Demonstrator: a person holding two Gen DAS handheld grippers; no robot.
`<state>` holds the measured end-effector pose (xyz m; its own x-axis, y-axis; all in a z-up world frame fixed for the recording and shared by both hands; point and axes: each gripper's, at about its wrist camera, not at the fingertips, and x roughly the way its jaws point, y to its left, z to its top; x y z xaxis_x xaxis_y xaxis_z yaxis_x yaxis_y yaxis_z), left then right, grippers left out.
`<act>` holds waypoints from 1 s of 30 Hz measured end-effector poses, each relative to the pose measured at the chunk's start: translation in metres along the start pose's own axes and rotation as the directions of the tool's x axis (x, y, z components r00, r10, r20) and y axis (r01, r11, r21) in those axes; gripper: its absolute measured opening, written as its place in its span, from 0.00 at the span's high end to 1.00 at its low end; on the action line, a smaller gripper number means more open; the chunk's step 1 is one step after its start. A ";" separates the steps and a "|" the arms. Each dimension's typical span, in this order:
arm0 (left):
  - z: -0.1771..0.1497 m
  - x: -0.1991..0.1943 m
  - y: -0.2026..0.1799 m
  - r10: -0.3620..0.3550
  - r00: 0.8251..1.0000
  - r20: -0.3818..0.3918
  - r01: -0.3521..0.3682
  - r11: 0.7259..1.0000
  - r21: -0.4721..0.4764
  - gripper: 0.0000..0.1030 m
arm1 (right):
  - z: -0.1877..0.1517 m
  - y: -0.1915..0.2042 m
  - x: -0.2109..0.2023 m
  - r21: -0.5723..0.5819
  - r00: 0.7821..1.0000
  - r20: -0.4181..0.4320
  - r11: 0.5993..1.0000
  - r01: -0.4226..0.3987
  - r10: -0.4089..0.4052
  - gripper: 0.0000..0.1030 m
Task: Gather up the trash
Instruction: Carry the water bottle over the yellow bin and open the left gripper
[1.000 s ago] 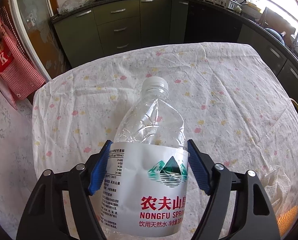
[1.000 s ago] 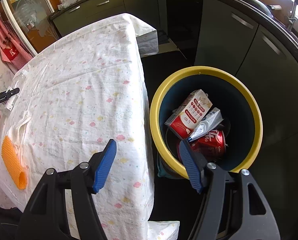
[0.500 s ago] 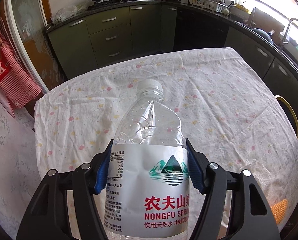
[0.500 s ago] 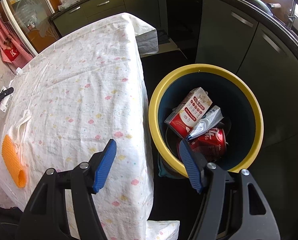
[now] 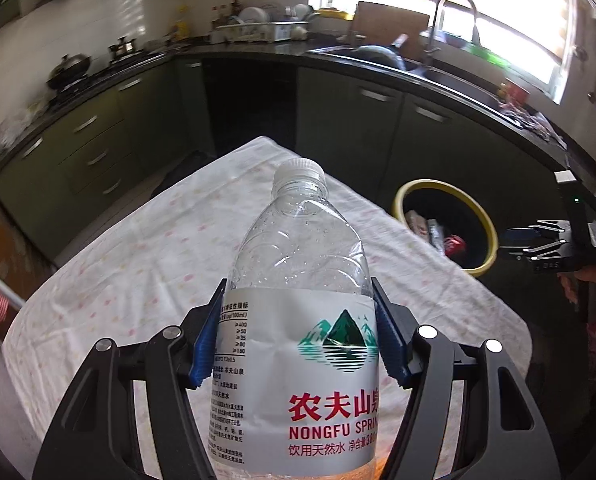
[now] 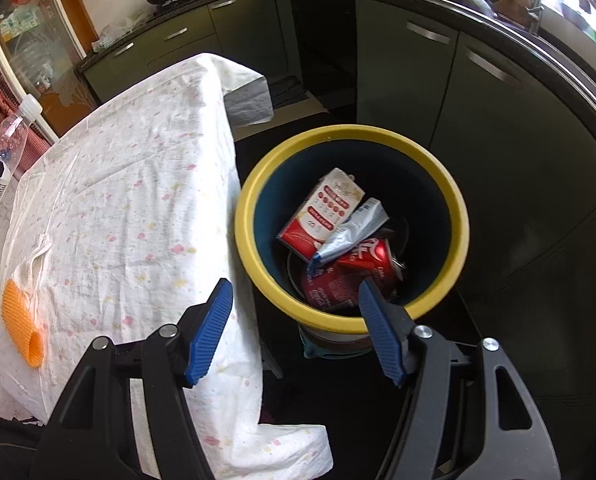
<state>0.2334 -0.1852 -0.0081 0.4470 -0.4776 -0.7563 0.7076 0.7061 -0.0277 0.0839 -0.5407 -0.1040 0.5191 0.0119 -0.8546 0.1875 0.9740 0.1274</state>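
Across the kitchen, listed from largest to smallest:

Table: draped in a white speckled cloth whose right edge dropped straight toward the dark floor. Most of the cloth lay bare, giving open room across the top.

Bin: yellow rim, dark blue wall, standing on the floor just beside the table's right edge, dark cabinet fronts behind it. It held a red and white carton, a silver pouch and a crushed red can; its mouth stood open and unobstructed.

Bottle: clear plastic, white cap on, white printed label. My left gripper held it clear of the cloth, blue pads pressed on either side of the label, cap pointing away toward the bin.

My right gripper: jaws parted at a middling width, nothing between them, hanging over the gap between the table edge and the bin's near rim.

Orange mesh sleeve: lying near the table's left corner, beside a crumpled white tissue.
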 end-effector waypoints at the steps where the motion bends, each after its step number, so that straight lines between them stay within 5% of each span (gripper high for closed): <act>1: 0.013 0.008 -0.016 -0.036 0.999 -0.001 0.036 0.999 0.028 0.37 | -0.003 -0.008 -0.002 0.016 1.000 0.005 1.000 0.007 -0.007 0.39; 8: 0.078 0.073 -0.114 -0.175 0.984 -0.045 0.180 0.967 0.181 0.36 | -0.029 -0.065 -0.011 0.130 0.999 0.019 0.991 0.034 -0.037 0.39; 20: 0.130 0.200 -0.223 -0.356 0.908 -0.221 0.395 0.902 0.172 0.33 | -0.058 -0.111 -0.002 0.237 1.000 0.004 0.971 0.027 -0.029 0.38; 26: 0.130 0.204 -0.230 -0.415 0.878 -0.237 0.451 0.884 0.122 0.27 | -0.061 -0.113 0.000 0.244 1.000 0.009 0.970 0.012 -0.015 0.37; 30: 0.118 0.177 -0.214 -0.431 0.878 -0.208 0.457 0.884 0.100 0.24 | -0.060 -0.107 0.002 0.230 1.000 0.010 0.973 -0.002 -0.001 0.37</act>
<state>0.2250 -0.4824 -0.0589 -0.0263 -0.6146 -0.7884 0.8846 0.3531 -0.3047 0.0153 -0.6316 -0.1496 0.5269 0.0091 -0.8499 0.3731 0.8960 0.2409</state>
